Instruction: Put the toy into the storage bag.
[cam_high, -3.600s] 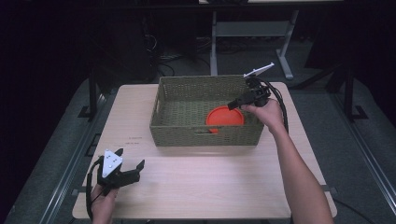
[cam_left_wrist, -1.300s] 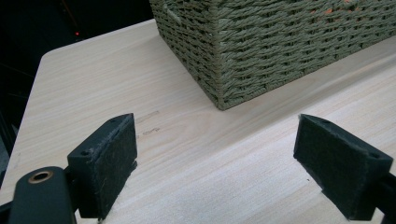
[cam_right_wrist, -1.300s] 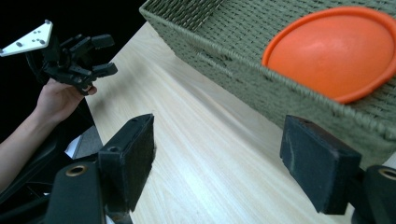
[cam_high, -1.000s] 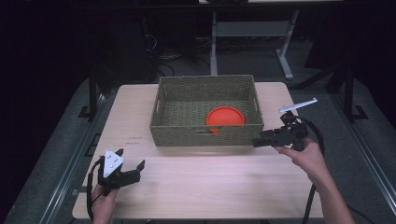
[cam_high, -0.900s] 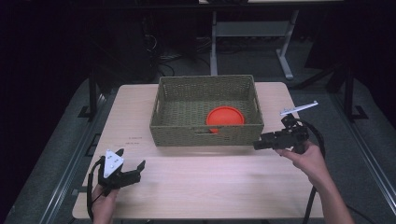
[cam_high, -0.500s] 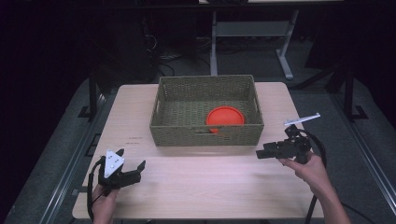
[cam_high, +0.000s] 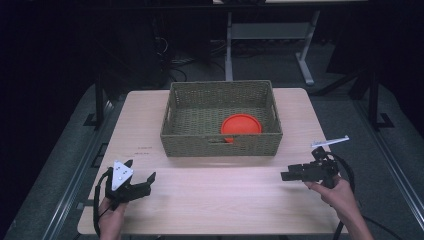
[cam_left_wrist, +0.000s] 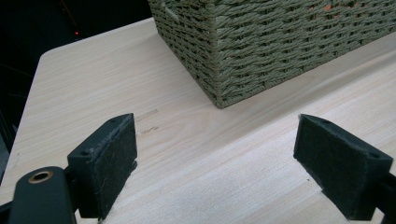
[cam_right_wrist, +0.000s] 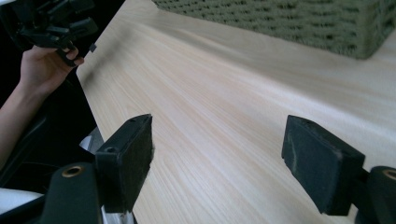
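Pale wooden table (cam_high: 220, 200) | orange plate (cam_high: 241, 124) lies inside woven basket (cam_high: 221, 145), apparently delivered | left gripper (cam_left_wrist: 215, 163) and right gripper (cam_right_wrist: 217, 158) spread wide, empty, low near front edge, seemingly parked.

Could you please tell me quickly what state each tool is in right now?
Left tool: open, holding nothing.
Right tool: open, holding nothing.

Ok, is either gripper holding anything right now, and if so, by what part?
Nothing is held. The left gripper and the right gripper both stand open over bare table; the orange disc lies in the wicker basket.
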